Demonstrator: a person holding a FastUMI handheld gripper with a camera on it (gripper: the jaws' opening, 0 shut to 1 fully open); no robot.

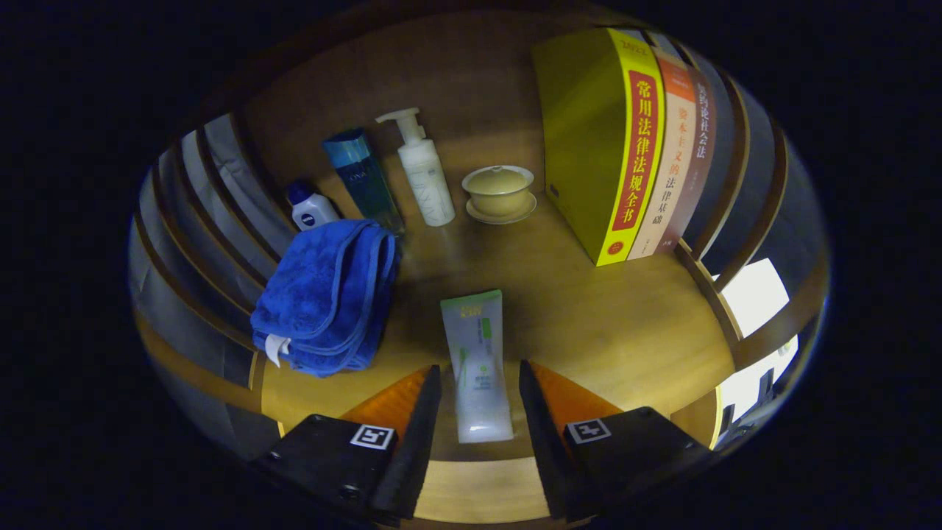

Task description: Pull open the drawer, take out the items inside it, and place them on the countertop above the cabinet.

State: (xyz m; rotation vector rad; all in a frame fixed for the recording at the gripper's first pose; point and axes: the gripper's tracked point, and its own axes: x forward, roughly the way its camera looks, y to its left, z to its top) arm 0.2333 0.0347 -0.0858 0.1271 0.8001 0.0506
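1. The countertop (611, 309) is a wooden surface with slatted rails on both sides. It is the place where the drawer's items are meant to go.
2. A row of upright books (625, 147) stands at the far right of it, the yellow one nearest the middle.
3. A folded blue towel (327, 294) lies to the left, ahead of the left finger.
4. Along the back stand a white pump bottle (425, 177), a blue box (364, 180) leaning beside it, a small white bottle with a blue cap (310, 209) partly behind the towel, and a lidded cup on a saucer (499, 193).
5. A white and green tube (477, 364) lies flat on the wood, its near end between the fingers and its far end reaching beyond them.
6. The gripper (478, 401) has its fingers spread, one on each side of the tube, with a gap showing on both sides; neither presses on it.
7. Progress, as a judgement: the tube appears already set down on the countertop and let go, so at least one item looks delivered. Whether other things here came from the drawer I cannot tell.
8. What is left cannot be judged, since the drawer and the cabinet front lie outside what can be seen, so its contents are unknown.
9. The tube's near end sits close to the counter's front edge; the exact margin is hard to make out.
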